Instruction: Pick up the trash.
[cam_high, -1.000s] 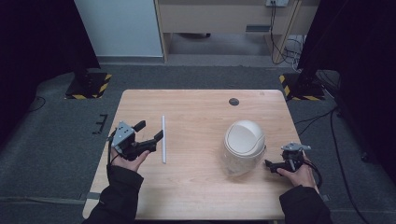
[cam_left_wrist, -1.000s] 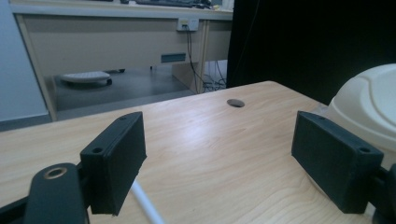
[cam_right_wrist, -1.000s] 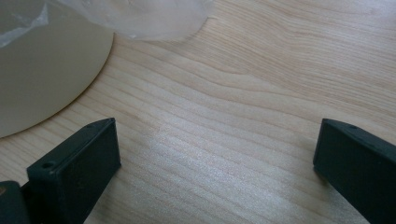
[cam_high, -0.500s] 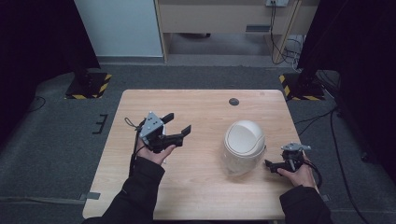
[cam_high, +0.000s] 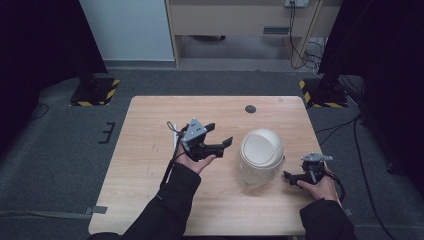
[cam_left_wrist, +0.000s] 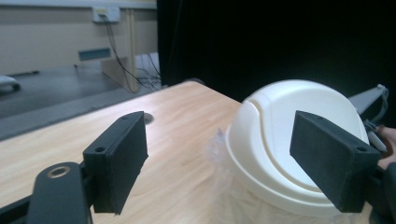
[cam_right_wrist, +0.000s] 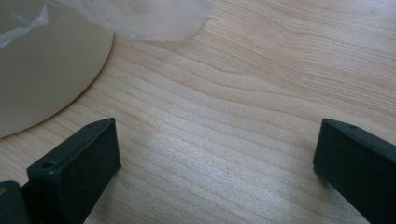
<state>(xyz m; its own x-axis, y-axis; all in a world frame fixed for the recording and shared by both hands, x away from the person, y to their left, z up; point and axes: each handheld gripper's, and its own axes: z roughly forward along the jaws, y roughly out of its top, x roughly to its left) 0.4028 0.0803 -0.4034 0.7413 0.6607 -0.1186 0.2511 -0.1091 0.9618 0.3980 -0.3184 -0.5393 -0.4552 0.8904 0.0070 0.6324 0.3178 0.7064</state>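
The left gripper (cam_high: 216, 136) hangs above the table (cam_high: 150, 150) with jaws spread wide and nothing between them, pointed at the white domed bin (cam_high: 261, 156) just to its right, likely lining up a grasp. The bin stands right of the table's centre. Beyond it the right gripper (cam_high: 291, 176), also released and empty, rests low on the wood, seemingly waiting.

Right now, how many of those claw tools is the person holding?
2. The left claw is raised over the middle of the table, jaws open toward the white bin. The right claw sits low at the table's right edge, also open.
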